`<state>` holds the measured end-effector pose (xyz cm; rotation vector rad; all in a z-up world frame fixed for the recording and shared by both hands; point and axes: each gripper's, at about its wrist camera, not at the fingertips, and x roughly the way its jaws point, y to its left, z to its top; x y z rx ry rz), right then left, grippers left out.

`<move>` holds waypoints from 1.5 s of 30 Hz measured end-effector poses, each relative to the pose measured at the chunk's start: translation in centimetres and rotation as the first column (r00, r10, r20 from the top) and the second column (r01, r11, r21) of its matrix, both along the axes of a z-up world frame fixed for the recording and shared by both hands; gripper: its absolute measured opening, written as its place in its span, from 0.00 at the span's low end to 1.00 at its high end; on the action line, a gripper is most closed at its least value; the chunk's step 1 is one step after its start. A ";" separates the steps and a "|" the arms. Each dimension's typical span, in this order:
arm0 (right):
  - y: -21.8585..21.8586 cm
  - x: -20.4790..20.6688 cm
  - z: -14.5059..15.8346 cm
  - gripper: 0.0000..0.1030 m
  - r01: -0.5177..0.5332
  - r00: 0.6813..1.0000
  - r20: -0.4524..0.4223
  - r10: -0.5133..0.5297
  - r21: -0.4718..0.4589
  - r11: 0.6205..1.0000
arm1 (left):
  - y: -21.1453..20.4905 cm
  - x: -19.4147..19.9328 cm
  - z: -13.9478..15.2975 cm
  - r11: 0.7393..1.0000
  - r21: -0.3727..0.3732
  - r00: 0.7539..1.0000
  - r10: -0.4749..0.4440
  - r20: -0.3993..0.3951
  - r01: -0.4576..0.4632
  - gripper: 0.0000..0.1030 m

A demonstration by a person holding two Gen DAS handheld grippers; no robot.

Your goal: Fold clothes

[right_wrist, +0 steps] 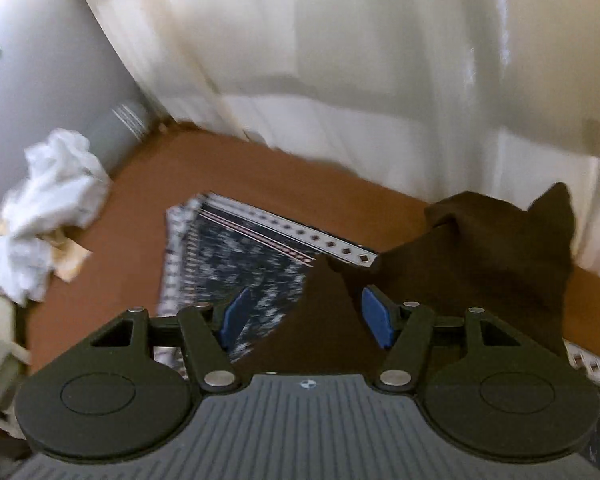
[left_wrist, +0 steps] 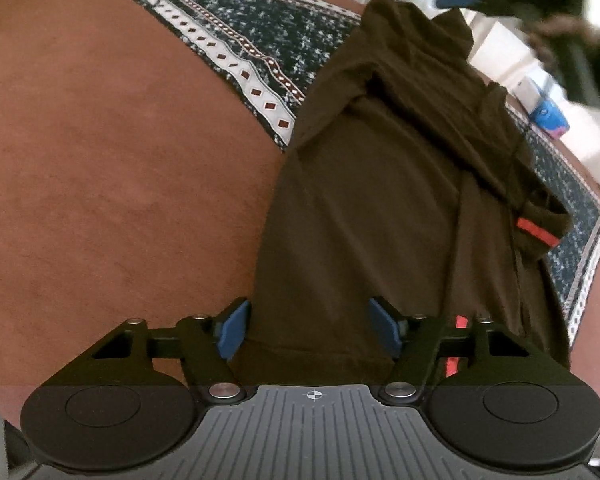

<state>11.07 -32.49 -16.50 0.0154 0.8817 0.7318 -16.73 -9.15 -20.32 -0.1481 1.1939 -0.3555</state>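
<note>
Nearest the left claw, the hem of the dark brown garment lies between its blue pads, which stand wide apart and grip nothing. Beyond, the garment stretches away over a patterned cloth on the rust-brown surface, rumpled and bunched at its far end, so folding looks barely begun. Farther right, the right claw hovers gaping too, over a raised fold of the garment without pinching it; smoothing and every fold remain.

The left gripper has its jaws wide apart and points forward and down. The right gripper is also spread open, tilted more upward.
</note>
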 end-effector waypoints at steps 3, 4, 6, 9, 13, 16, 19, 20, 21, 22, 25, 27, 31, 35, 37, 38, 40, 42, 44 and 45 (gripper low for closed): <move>2.3 2.2 -2.2 0.64 -0.024 1.000 -0.011 0.023 -0.066 0.998 | -0.6 -0.1 0.0 0.999 0.041 1.000 -0.021 0.023 0.020 0.52; 2.8 2.7 -2.8 0.64 -0.034 0.999 -0.018 0.032 -0.088 0.996 | -0.8 -0.1 0.0 0.998 0.056 0.999 -0.027 0.030 0.025 0.45; 3.6 3.5 -3.8 0.64 -0.050 0.998 -0.036 0.046 -0.118 0.992 | -1.0 0.0 -0.1 0.996 0.084 0.998 -0.040 0.040 0.036 0.20; 4.2 4.2 -4.8 0.57 -0.073 0.995 -0.073 0.064 -0.127 0.989 | -1.1 0.0 0.2 0.994 0.080 0.996 -0.075 0.054 0.070 0.05; 4.2 4.2 -3.4 0.02 -0.117 0.991 -0.065 0.115 -0.044 0.992 | -2.4 -1.0 1.4 0.982 0.097 0.982 -0.172 0.075 0.165 0.03; 3.4 4.1 -1.6 0.02 -0.123 0.992 0.002 0.123 0.012 0.992 | -3.9 -1.7 1.8 0.966 0.119 0.967 -0.241 0.082 0.230 0.03; 2.7 4.8 -1.9 0.02 -0.085 0.996 0.008 0.085 -0.005 0.996 | -5.9 -2.4 1.5 0.929 0.197 0.937 -0.336 0.093 0.313 0.03; 2.5 5.1 -2.3 0.02 -0.069 0.998 0.003 0.069 -0.021 0.997 | -6.5 -2.6 1.5 0.921 0.210 0.931 -0.353 0.095 0.328 0.03; 2.3 5.4 -2.9 0.02 -0.054 0.999 -0.004 0.053 -0.043 0.998 | -6.7 -2.6 1.3 0.919 0.212 0.930 -0.356 0.093 0.331 0.03; 2.2 5.6 -3.5 0.02 -0.038 0.999 -0.010 0.038 -0.064 0.997 | -6.9 -2.5 1.2 0.918 0.212 0.928 -0.361 0.088 0.336 0.04; 2.1 6.1 -5.3 0.02 0.007 1.000 -0.023 -0.010 -0.125 0.992 | -7.8 -2.5 0.9 0.913 0.203 0.924 -0.374 0.076 0.353 0.32; 2.1 6.5 -6.6 0.03 0.042 0.998 -0.033 -0.048 -0.172 0.984 | -8.3 -2.6 0.6 0.912 0.184 0.921 -0.384 0.063 0.368 0.47; 1.3 6.5 -7.4 0.39 0.104 0.994 -0.010 -0.109 -0.212 0.972 | -8.7 -2.7 0.1 0.919 0.149 0.926 -0.375 0.048 0.365 0.63; -2.1 4.0 -4.1 0.48 0.144 0.988 0.068 -0.137 -0.124 0.982 | -7.6 -2.0 1.0 0.945 0.063 0.945 -0.325 0.041 0.322 0.68; -4.5 2.2 -1.6 0.48 0.155 0.982 0.114 -0.148 -0.049 0.987 | -6.5 -1.6 2.0 0.958 0.016 0.957 -0.287 0.050 0.287 0.70; -5.7 1.3 -0.4 0.48 0.158 0.978 0.137 -0.155 -0.012 0.987 | -6.0 -1.5 2.4 0.964 0.001 0.962 -0.267 0.055 0.267 0.70; -8.3 -2.1 2.8 0.52 0.151 0.968 0.196 -0.158 0.053 0.987 | -4.7 -1.4 3.2 0.972 -0.017 0.971 -0.233 0.058 0.235 0.70; -10.6 -6.0 5.7 0.55 0.133 0.957 0.248 -0.153 0.097 0.986 | -3.9 -1.6 3.3 0.978 -0.006 0.976 -0.209 0.055 0.210 0.72; -13.4 -10.4 8.3 0.58 0.131 0.947 0.276 -0.167 0.145 0.981 | -3.2 -1.6 3.0 0.982 0.006 0.981 -0.187 0.041 0.187 0.72; -14.8 -12.4 9.5 0.58 0.140 0.942 0.281 -0.183 0.169 0.976 | -2.9 -1.7 2.6 0.985 0.005 0.984 -0.175 0.027 0.175 0.72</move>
